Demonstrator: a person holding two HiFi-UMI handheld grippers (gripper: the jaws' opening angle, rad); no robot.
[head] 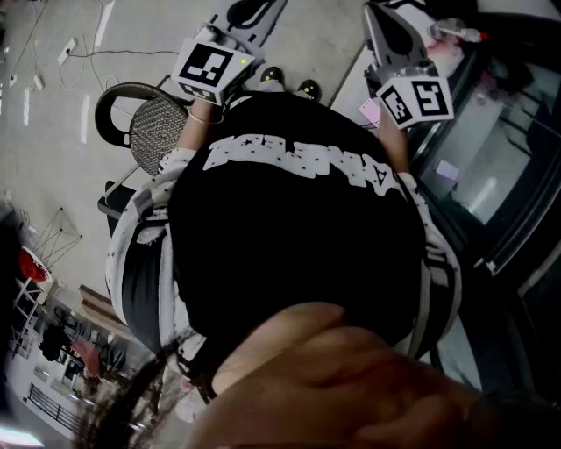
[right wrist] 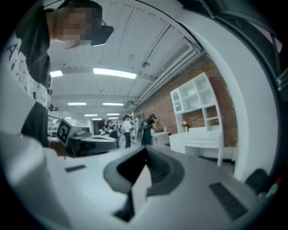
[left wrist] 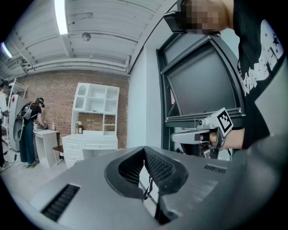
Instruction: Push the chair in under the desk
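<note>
The head view looks down over my own black T-shirt. A dark chair (head: 156, 123) with a mesh back and a looped armrest stands at the left, beside my left forearm. A pale desk top (head: 349, 81) runs past my feet at the upper middle. My left gripper (head: 256, 9) is held out level above the floor, jaws shut and empty, clear of the chair. The right gripper (head: 392, 26) is raised over the desk edge, also shut on nothing. The left gripper (left wrist: 144, 148) and right gripper (right wrist: 145, 151) each show closed pads in their own views.
A dark-framed glass panel (head: 491, 167) stands close on the right. Cables (head: 96, 54) lie on the grey floor beyond the chair. White shelving and a dresser (left wrist: 95, 121) stand against a brick wall farther off, with people (left wrist: 28, 130) working near it.
</note>
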